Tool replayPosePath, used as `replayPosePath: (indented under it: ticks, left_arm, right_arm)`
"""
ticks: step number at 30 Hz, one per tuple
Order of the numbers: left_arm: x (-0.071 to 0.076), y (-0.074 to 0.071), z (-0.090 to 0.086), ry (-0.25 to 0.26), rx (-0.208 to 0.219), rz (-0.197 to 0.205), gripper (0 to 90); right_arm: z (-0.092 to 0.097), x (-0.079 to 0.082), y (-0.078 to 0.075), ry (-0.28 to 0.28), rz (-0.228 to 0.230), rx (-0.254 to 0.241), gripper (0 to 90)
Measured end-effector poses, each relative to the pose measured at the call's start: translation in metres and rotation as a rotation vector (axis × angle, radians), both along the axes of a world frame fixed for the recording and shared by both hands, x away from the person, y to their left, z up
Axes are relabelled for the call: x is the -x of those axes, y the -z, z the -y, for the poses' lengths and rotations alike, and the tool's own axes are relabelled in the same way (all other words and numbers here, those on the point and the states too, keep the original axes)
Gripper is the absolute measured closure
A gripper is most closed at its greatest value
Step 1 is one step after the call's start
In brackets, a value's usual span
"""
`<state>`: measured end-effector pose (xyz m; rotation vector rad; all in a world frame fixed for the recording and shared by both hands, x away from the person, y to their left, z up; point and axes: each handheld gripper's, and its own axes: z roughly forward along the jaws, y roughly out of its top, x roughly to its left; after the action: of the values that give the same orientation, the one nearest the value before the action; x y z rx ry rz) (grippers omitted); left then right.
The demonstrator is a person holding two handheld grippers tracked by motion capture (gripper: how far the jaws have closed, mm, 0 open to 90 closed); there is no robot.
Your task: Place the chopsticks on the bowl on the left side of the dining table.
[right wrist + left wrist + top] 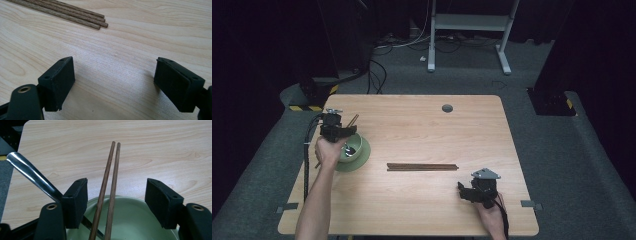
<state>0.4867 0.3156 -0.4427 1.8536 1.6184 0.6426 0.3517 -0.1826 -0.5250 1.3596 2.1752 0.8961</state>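
Observation:
A green bowl [358,145] on a green saucer [363,159] sits at the table's left side. In it rest a pair of brown chopsticks [110,180] and a metal spoon [31,172], both leaning out over the rim. My left gripper [343,136] hovers over the bowl [135,220]; its jaws [116,192] stand open on either side of the chopsticks without touching them. Several more chopsticks [422,167] lie side by side mid-table. My right gripper [464,192] is open and empty near the front right, with those chopsticks' ends [82,17] just beyond it.
A grey round cap [447,108] sits in the tabletop near the far edge. Beyond the table stand a white desk frame [472,22] and loose cables [379,75] on the floor. Bare wood lies between the bowl and my right gripper [113,77].

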Motion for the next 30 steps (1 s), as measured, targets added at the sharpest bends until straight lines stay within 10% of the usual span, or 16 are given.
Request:
replayPosePath:
  ticks: [30]
  left_arm:
    - [-0.0049,0.0076,0.0016,0.022,0.038,-0.027,36.0]
  right_arm:
    - [0.0001,0.0001,0.0000,0.000,0.000,0.000,16.5]
